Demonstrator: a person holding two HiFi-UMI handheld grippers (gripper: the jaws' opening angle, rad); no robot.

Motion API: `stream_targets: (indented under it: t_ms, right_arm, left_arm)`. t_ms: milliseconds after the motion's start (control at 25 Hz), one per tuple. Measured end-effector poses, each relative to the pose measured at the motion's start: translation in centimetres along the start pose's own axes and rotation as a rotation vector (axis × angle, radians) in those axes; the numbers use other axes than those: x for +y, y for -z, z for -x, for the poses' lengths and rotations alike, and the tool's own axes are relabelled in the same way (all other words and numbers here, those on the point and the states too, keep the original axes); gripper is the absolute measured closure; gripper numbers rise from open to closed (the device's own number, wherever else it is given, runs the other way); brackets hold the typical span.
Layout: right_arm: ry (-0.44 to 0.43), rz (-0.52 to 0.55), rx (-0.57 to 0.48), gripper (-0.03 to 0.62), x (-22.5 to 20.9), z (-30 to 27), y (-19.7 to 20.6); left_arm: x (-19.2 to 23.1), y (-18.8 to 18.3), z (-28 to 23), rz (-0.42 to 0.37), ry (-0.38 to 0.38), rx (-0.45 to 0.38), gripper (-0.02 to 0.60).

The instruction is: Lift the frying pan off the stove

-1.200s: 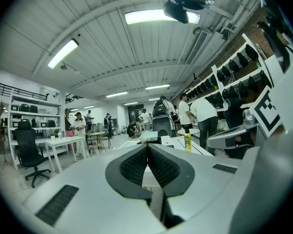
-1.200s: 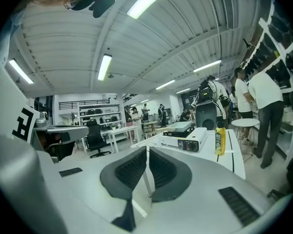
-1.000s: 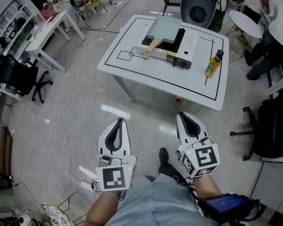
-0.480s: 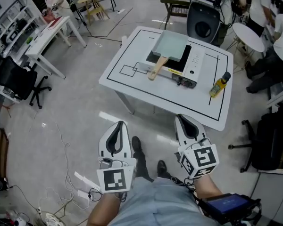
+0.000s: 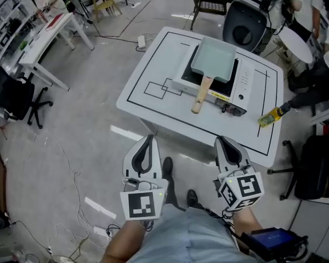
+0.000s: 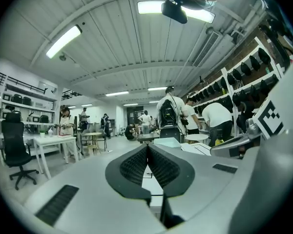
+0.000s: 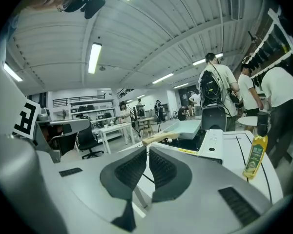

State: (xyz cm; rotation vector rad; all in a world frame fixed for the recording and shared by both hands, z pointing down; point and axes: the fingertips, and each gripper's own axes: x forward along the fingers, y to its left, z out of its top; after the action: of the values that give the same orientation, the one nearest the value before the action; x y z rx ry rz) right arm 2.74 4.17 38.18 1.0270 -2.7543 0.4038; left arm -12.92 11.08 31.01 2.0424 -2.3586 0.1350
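Two empty claws, left claw [image 5: 147, 139] and right claw [image 5: 222, 141], each pressed together, hover before the near edge of the table [image 5: 170, 114].

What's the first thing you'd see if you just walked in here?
Most likely the pale green frying pan with its wooden handle, sitting on the stove on the white table. Next, the two grey grippers low in the head view, the left gripper and the right gripper, both shut and empty, short of the table. A yellow bottle stands near the table's right edge.
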Motion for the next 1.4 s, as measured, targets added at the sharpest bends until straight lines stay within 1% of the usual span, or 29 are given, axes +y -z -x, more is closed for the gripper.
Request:
stream_targets:
  t_ms: [120,240,400,520,640,760,880,1040,1160,1240,1400]
  right_arm:
    - [0.050,-0.012,0.003,0.545,-0.8,-3.1,-0.2]
    - [0.100,-0.029,-0.008,0.545,-1.6,-5.9,-1.2]
    - [0.190,-0.034,-0.037,0.545,-2.7,-7.7,-3.5]
    - [0.251,-0.030,-0.071,0.545,-3.5,-8.5,-5.7]
    - [0.296,-0.028,-0.106,0.544,-4.0,-9.1,-7.6]
    - [0.336,-0.023,-0.135,0.545,-4.5,-9.3,-8.8]
    - [0.361,-0.024,-0.148,0.544,-5.3,-9.6,-9.1]
    - [0.389,-0.041,-0.151,0.545,-6.6,-10.1,-8.7]
    - [0.390,-0.052,-0.144,0.545,-7.5,-11.1,-8.3]
    - [0.388,-0.063,-0.131,0.545,-8.2,-11.8,-7.8]
    - [0.371,-0.108,-0.097,0.545,-9.4,-12.8,-6.3]
  left_arm:
    - [1.9,0.9,-3.9,0.017,0.044,0.018,0.563]
    - [3.6,0.9,-7.5,0.027,0.089,0.014,0.563]
    - [5.5,-0.5,-10.8,0.023,0.141,-0.009,0.563]
    - [6.8,-2.2,-13.0,0.028,0.172,-0.049,0.563]
    - [7.4,-3.7,-14.8,0.026,0.210,-0.086,0.563]
    - [7.3,-4.0,-16.3,0.012,0.254,-0.091,0.563]
    - [6.8,-3.5,-17.3,-0.011,0.282,-0.080,0.563]
    - [6.0,-3.1,-18.9,0.009,0.315,-0.076,0.563]
    - [5.9,-2.5,-20.2,0.002,0.318,-0.061,0.563]
    - [5.8,-2.0,-21.2,-0.018,0.316,-0.047,0.563]
    - [4.9,-0.9,-23.1,-0.029,0.328,-0.015,0.563]
